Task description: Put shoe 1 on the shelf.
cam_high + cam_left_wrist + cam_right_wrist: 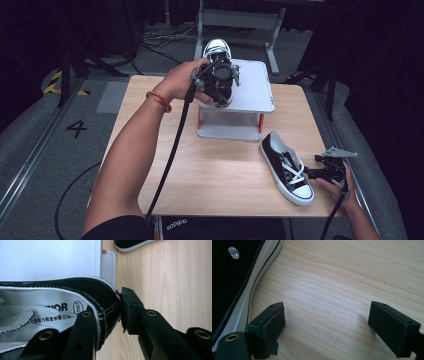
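A shoe (218,65) sits above a raised stand (252,92) at the counter's (210,170) far middle. A second shoe (287,167) lies on the counter, front right.

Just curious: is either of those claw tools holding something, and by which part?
The left gripper pinches a black shoe by its heel wall. The right gripper is open on the table, holding nothing.
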Available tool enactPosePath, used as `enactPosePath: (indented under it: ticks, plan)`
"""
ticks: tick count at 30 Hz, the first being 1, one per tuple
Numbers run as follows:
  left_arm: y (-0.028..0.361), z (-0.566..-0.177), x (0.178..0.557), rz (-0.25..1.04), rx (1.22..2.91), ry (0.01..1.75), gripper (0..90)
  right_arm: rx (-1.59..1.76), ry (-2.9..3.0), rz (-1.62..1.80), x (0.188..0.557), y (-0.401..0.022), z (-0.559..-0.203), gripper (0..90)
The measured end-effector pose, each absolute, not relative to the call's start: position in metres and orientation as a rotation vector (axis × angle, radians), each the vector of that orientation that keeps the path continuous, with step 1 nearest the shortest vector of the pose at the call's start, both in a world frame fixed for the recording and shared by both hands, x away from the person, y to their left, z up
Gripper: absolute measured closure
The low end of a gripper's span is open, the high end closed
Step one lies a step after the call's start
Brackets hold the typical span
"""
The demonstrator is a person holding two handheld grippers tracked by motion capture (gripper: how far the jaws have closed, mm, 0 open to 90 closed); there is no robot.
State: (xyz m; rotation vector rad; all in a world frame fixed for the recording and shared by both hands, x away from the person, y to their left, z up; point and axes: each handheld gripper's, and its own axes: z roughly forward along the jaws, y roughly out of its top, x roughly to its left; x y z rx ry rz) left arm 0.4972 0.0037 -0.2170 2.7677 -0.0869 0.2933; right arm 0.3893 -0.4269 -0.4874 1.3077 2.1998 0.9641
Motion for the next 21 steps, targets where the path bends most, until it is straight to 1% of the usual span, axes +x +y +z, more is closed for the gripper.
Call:
enactPosePath:
  ticks: [7,16,21]
  plan:
    - [-0.006,-0.229,0.515,0.236,2.798,-0.118,74.5,1.307,2.197,0.966,0.389,-0.427,-0.488,14.5]
    - [-0.017,-0.24,0.538,0.247,2.869,-0.116,74.2,1.312,2.193,0.964,0.388,-0.427,-0.488,14.5]
    - [-0.021,-0.247,0.542,0.231,2.875,-0.111,72.7,1.311,2.193,0.964,0.388,-0.427,-0.488,14.5]
